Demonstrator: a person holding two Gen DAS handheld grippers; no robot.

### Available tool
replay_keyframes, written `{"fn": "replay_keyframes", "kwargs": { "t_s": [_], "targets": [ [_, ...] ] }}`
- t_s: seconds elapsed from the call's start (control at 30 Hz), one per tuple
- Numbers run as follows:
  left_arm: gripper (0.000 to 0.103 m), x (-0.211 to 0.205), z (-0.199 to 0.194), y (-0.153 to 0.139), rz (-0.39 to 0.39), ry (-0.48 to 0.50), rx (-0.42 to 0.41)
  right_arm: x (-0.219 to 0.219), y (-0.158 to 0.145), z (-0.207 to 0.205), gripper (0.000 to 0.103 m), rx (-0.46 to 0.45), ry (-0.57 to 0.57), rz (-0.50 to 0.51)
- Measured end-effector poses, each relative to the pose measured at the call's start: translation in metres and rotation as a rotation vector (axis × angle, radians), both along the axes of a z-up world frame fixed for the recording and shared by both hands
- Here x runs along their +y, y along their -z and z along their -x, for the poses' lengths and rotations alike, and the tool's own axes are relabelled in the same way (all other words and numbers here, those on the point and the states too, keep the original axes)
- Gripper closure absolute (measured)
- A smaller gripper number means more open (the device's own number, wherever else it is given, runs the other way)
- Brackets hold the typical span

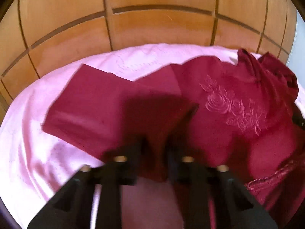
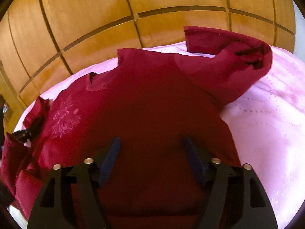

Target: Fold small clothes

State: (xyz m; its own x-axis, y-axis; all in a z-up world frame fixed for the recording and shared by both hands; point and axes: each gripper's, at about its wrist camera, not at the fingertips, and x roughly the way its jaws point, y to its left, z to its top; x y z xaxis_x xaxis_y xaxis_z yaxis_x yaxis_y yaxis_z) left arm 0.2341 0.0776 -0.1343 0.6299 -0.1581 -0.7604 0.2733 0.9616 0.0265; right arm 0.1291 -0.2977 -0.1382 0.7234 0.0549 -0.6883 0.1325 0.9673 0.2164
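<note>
A dark red garment (image 1: 219, 103) with pale rose embroidery (image 1: 234, 106) lies spread on a pink bedsheet (image 1: 34, 133). My left gripper (image 1: 156, 148) is shut on a fold of the garment's edge and holds it lifted. In the right wrist view the same garment (image 2: 152, 105) fills the middle, with one sleeve (image 2: 238, 61) flopped over at the far right. My right gripper (image 2: 151, 143) is open just above the cloth, with nothing between its fingers. The left gripper (image 2: 21, 133) shows at the far left in the right wrist view, partly hidden by cloth.
A wooden wardrobe with panelled doors (image 1: 152, 24) stands right behind the bed. Bare pink sheet (image 2: 266, 133) lies to the right of the garment.
</note>
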Motion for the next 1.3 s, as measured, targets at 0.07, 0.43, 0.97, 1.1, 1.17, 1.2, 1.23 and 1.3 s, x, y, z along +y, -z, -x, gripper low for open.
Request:
{"fn": "replay_keyframes", "kwargs": {
  "t_s": [0.07,0.43,0.97,1.1,1.17,1.2,1.23,1.3],
  "targets": [
    [0.096,0.016,0.001,-0.008,0.026,-0.031,-0.031,0.003,0.001,-0.001,0.029,0.004,-0.004,0.015],
    [0.096,0.161,0.005,-0.039,0.098,-0.476,-0.145,0.005,0.003,-0.002,0.027,0.001,-0.013,0.012],
    [0.010,0.196,0.028,-0.046,0.067,-0.850,-0.314,-0.001,-0.012,-0.017,0.020,0.054,-0.086,-0.038],
    [0.003,0.138,0.012,-0.061,0.027,-0.648,-0.401,-0.017,-0.037,-0.040,0.020,0.013,-0.095,-0.067],
    [0.003,0.096,-0.011,-0.062,0.035,-0.464,-0.379,-0.024,-0.047,-0.056,0.020,0.000,-0.094,-0.050],
    [0.003,0.085,-0.021,-0.062,0.041,-0.407,-0.364,-0.026,-0.051,-0.066,0.020,-0.005,-0.101,-0.034],
    [0.003,0.064,-0.035,-0.058,0.050,-0.314,-0.327,-0.027,-0.055,-0.080,0.020,-0.013,-0.115,0.001],
    [0.003,0.030,-0.056,-0.048,0.054,-0.171,-0.269,-0.028,-0.055,-0.097,0.020,-0.008,-0.127,0.057]
  ]
}}
